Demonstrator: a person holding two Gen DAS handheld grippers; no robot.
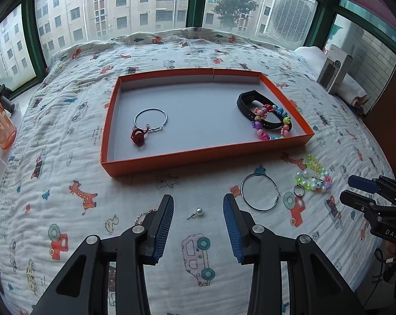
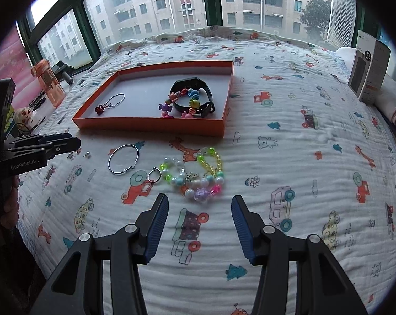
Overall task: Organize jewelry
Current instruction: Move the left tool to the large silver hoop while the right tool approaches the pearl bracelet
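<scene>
Directly ahead of our left gripper (image 1: pixel 198 215) lay a pearl stud earring (image 1: pixel 197 212) on the quilt (image 1: pixel 171 275), its post pointing left and toward us. The jaws stood wide apart around it, touching nothing and holding nothing. A thin bead chain (image 1: pixel 143 216) peeked out beside the left finger.

Our right gripper (image 2: pixel 200 211) was also spread wide and empty, hovering just short of a heap of beaded bracelets (image 2: pixel 195 176) in pearl, green, yellow and pink. Beside that heap lay a small silver ring (image 2: pixel 154 175), and further left a large silver hoop (image 2: pixel 123 158), lying flat.

Beyond these sat a shallow orange tray (image 1: pixel 156 161), its long side running across our view. Inside it, toward the left, rested a second silver hoop (image 1: pixel 150 119) touching a small red charm (image 1: pixel 138 136). In the right corner, a black wristband (image 1: pixel 250 105) lay overlapped by a bracelet of colourful candy-shaped beads (image 1: pixel 271 126).

At the edges we saw an orange water bottle (image 2: pixel 48 82) to the left and an upright product box (image 2: pixel 369 73) to the right, with windows behind.
</scene>
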